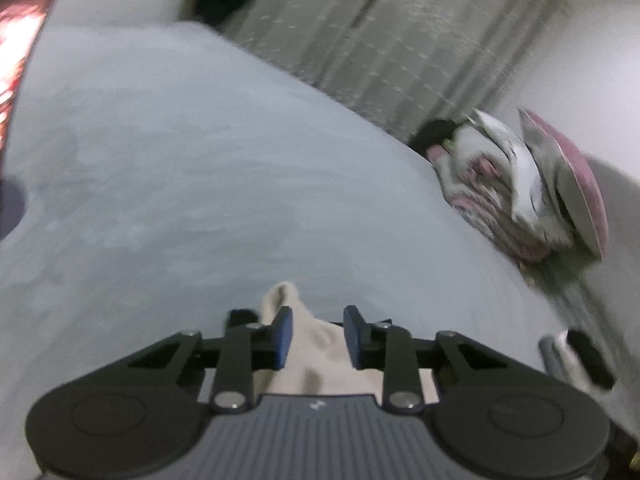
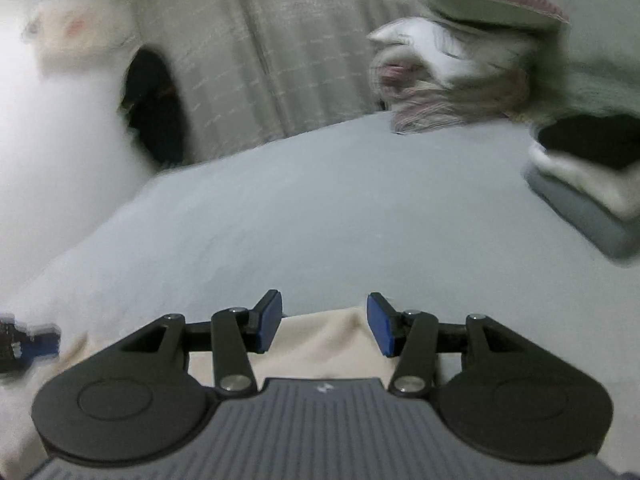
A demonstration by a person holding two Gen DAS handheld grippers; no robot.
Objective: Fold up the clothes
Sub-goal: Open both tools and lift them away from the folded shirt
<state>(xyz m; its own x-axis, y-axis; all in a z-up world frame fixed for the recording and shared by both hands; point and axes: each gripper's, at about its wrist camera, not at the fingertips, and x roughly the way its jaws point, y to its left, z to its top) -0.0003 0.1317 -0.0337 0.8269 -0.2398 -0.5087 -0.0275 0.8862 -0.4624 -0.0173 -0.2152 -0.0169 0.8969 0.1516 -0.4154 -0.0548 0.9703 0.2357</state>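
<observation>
Mid-fold, by the look of it: cream soft cotton garment [image 1: 316, 360] on the pale grey bed sheet [image 1: 200, 180], bunched between left gripper [image 1: 318, 338] pads, grip uncertain. Right gripper [image 2: 324, 326] open over its edge. Next: clamp both corners, carry across. No legible writing.

My left gripper [image 1: 318, 336] and right gripper [image 2: 324, 322] are over a garment [image 1: 316, 360] on the bed [image 1: 200, 180]; pillows [image 1: 540, 184] are piled far right, before curtains [image 1: 400, 40].

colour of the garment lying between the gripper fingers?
Cream, plain soft fabric garment, no pattern visible. Clearest in the right wrist view.
</observation>
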